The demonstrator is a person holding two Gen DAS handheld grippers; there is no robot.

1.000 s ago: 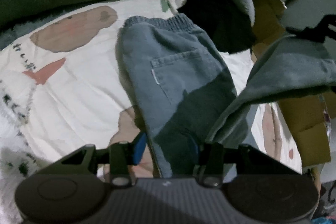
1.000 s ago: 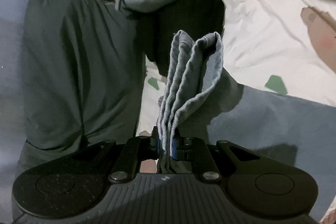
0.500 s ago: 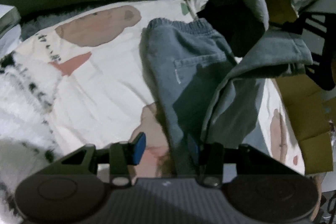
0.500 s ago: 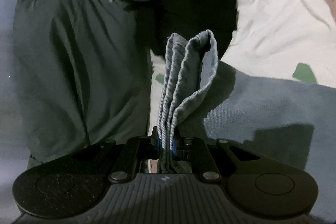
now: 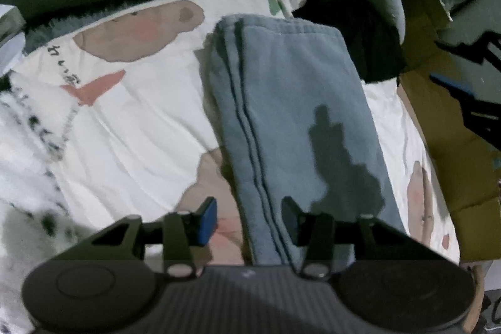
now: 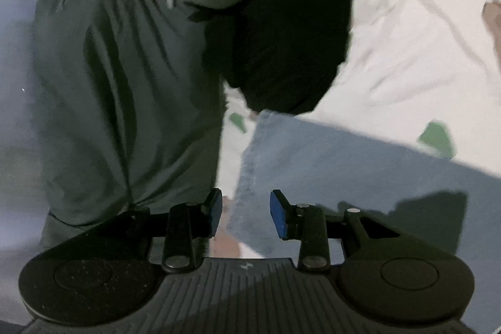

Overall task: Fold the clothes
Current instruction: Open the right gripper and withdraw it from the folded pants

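Bedsheet (image 5: 141, 127): we are working over a white printed sheet, seen on the left of the left wrist view, which is carrying the garment.
Trousers (image 5: 291, 121): we are looking at blue-grey trousers lying doubled over on the sheet, the layered edges stacked along their left side and the far end squared off just short of a black garment (image 6: 281, 30).
Left gripper (image 5: 249, 223): we are holding it low over the near end of the trousers with the jaws standing apart; the stacked edge is running between them, but the pads are not pressing on it.
Right gripper (image 6: 245, 213): we are letting go here; its jaws have just been opening, and the trousers' corner lies flat below them, not pinched.
Green cloth (image 6: 125, 102): a dark green fabric is lying to the left in the right wrist view, clear of the fold.
Handling: we are judging the trousers as soft, fairly thick and limp, light enough for one gripper yet prone to sliding open at the layered edges.
Where to grip: we are favouring the stacked left edge or the folded near end, taking all layers at once.
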